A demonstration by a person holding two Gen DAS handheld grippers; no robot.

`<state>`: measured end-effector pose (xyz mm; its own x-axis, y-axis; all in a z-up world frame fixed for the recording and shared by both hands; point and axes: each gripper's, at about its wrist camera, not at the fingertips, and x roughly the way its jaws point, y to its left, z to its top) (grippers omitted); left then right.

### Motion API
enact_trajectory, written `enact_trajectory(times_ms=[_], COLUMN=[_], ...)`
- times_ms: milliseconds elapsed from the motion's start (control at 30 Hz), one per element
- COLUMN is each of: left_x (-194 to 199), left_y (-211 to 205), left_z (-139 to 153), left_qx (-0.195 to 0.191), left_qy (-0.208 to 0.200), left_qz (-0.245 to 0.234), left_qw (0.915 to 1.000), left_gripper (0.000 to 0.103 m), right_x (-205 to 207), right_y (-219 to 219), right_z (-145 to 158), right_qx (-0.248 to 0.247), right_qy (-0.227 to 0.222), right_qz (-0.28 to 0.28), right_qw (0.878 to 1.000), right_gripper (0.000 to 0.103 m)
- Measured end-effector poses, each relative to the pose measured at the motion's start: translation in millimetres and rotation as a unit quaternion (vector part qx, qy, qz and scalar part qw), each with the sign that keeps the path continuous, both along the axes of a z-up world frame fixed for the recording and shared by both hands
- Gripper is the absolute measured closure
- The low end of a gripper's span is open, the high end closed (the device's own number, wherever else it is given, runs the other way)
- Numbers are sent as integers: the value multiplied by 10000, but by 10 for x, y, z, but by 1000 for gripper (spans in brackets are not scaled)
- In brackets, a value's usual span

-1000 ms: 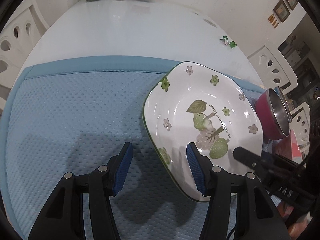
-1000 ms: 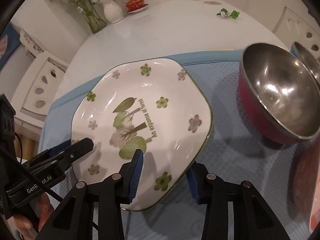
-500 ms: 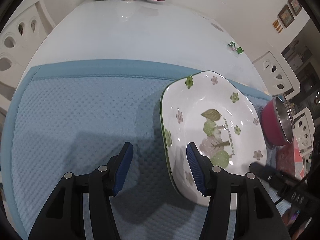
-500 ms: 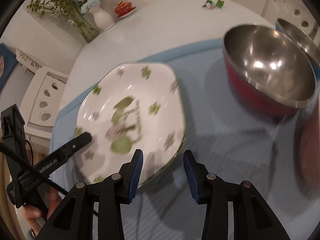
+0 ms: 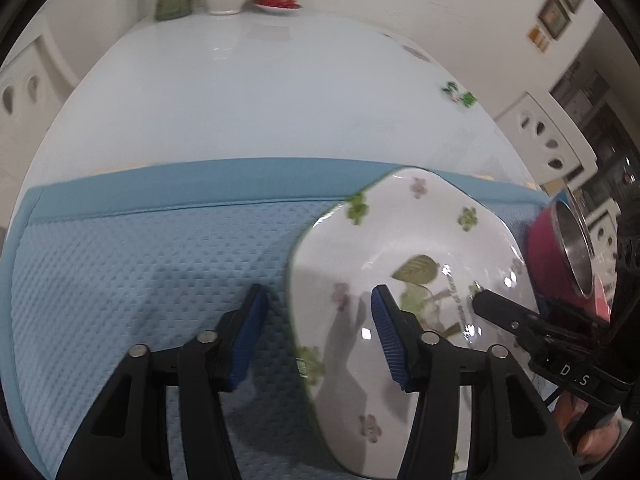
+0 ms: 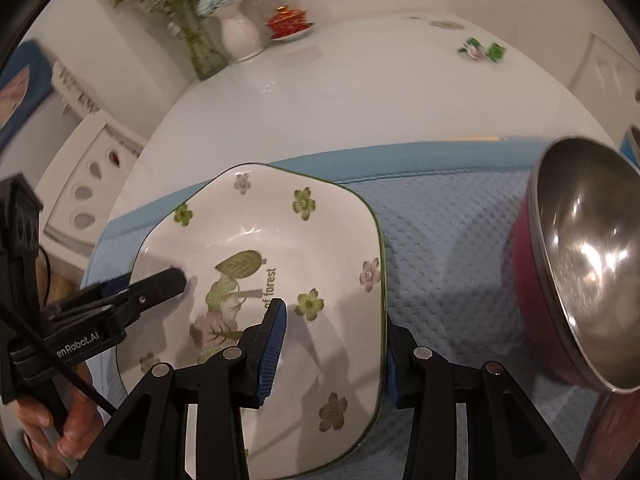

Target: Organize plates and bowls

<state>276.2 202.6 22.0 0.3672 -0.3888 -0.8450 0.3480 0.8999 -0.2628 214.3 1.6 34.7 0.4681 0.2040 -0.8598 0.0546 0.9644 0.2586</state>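
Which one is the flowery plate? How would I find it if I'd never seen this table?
Start at the blue mat spread over the near end of the white table. On it, left of the shiny steel bowl with the pink outside, lies the plate. It alone is white and squarish, green-edged, painted with small flowers, a leaf and trees.

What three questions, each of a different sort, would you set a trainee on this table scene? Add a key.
1. True or false: the bowl is bare metal inside and red outside.
2. What colour is the mat? A red, B blue, C green.
3. Fill in: the print on the plate ends in the word ___.

Key: 1 true; 2 B; 3 forest.
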Motion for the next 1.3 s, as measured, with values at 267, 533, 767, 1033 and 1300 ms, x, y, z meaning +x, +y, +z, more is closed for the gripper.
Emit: enact_trajectory(times_ms=[267, 533, 767, 1033, 1300], left_x=[-266, -638, -1040, -1722, -2404], left_y=[-8, 203, 285, 443, 662], left_z=[119, 426, 779, 1069, 1175], left_qx=[179, 116, 165, 254, 203], left_qy=[-107, -183, -345, -325, -325], left_qz=[40, 557, 887, 1102, 1434], left_qw=[9998, 9982, 9953, 9931, 9889], left_gripper=[65, 65, 65, 65, 65], right_x=[-203, -524, -842, -1461, -2047], right_y=[97, 260, 316, 449, 571], right_z=[61, 251, 513, 829, 987], right_qx=[40, 282, 658, 741, 660], right_qy=[204, 483, 572, 725, 818], right_qz=[135, 189, 88, 215, 556], right_qw=[9997, 9983, 9962, 9944, 9929], right_gripper=[63, 63, 62, 61, 61])
